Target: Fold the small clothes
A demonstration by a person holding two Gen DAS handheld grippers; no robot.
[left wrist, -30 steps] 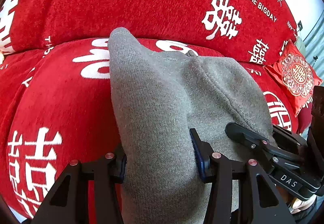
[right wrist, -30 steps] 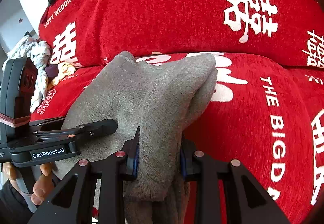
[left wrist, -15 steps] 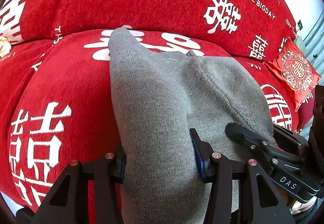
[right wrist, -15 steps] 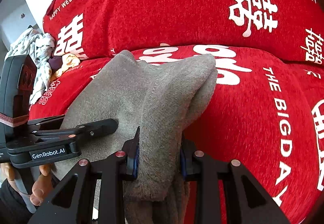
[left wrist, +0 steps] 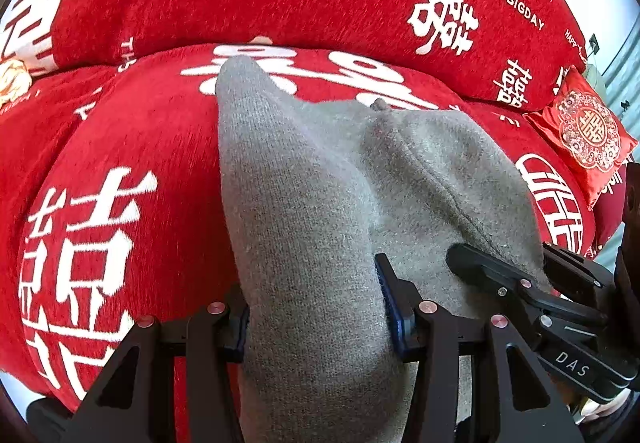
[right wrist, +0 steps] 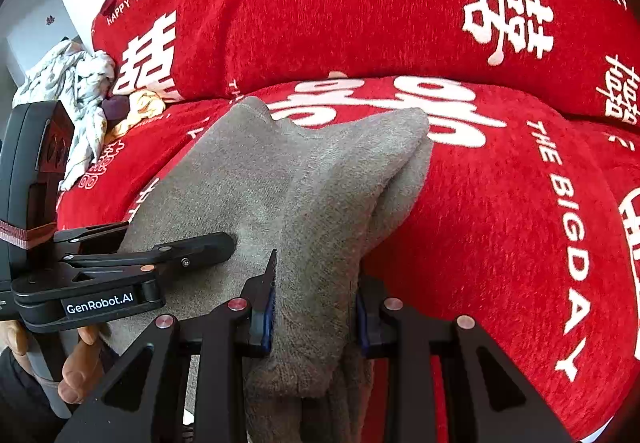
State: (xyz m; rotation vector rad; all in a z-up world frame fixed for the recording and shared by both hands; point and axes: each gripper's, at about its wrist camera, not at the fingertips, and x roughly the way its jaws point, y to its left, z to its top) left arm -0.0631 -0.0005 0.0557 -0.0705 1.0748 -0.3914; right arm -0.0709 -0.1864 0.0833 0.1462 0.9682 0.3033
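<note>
A small grey knitted garment point(left wrist: 320, 211) is held up over a red sofa seat point(left wrist: 132, 147). My left gripper point(left wrist: 316, 307) is shut on its left edge, cloth bunched between the blue pads. My right gripper point(right wrist: 314, 303) is shut on the other edge of the same grey garment point(right wrist: 280, 187). The two grippers are side by side: the right one shows at the lower right of the left wrist view point(left wrist: 520, 291), the left one at the left of the right wrist view point(right wrist: 132, 267). The garment's far end droops toward the seat.
The sofa backrest point(right wrist: 360, 3) with white characters rises behind the seat. A pile of light clothes point(right wrist: 72, 91) lies at the sofa's left end. A small red embroidered cushion point(left wrist: 584, 131) sits at the right end.
Both grippers have moved forward and a little up with the garment; more of the seat cushion shows below the backrest. Both grips are unchanged.
</note>
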